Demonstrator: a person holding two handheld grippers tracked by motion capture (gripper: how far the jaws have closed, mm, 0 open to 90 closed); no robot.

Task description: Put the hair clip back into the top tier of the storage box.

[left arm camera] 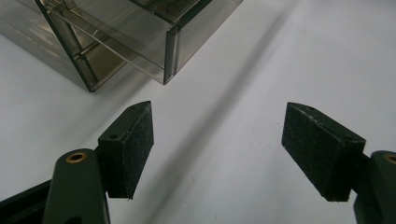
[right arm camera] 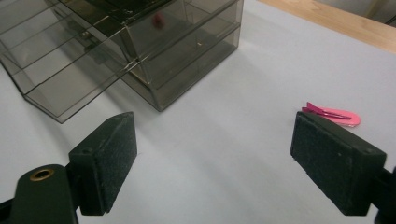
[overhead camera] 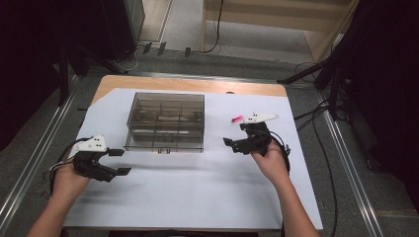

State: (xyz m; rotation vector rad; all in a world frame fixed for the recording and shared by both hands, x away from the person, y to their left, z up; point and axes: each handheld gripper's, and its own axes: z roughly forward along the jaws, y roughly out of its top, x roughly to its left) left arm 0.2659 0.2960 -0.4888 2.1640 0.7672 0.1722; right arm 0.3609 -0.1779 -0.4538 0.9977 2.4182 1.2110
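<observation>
I have both tools idle over the white paper sheet (overhead camera: 197, 187) that covers the wooden table (overhead camera: 188, 83). My left gripper (overhead camera: 119, 162) hangs at about eight o'clock from the smoky translucent plastic drawer box (overhead camera: 165, 121), jaws spread wide and holding nothing. In its own view the two black foam-faced pads (left arm camera: 137, 140) frame only bare paper, with a sharp front corner of the box at eleven o'clock. I judge it sits there ready to brace the box or take a drawer front.

My right gripper (overhead camera: 235, 136) is at roughly three o'clock from the box, its jaws also wide apart and empty. The small pink hair clip (overhead camera: 237, 118) lies flat on the paper just beyond it, at about one o'clock of the gripper tips, apart from them and to the right of the box. In the right gripper view the clip (right arm camera: 332, 115) sits just past the far pad, a slim glossy piece with a darker red tongue on top, so it looks hard and slippery, and thin enough to need a low pinch across its width.

The box is rigid, clear-walled and square-edged, with inner dividers showing through the lid. In the right gripper view one lower drawer (right arm camera: 70, 86) stands pulled out toward the camera, which I take as the open place meant for the clip. Something small and reddish shows faintly through the upper wall; I cannot tell what it is.
</observation>
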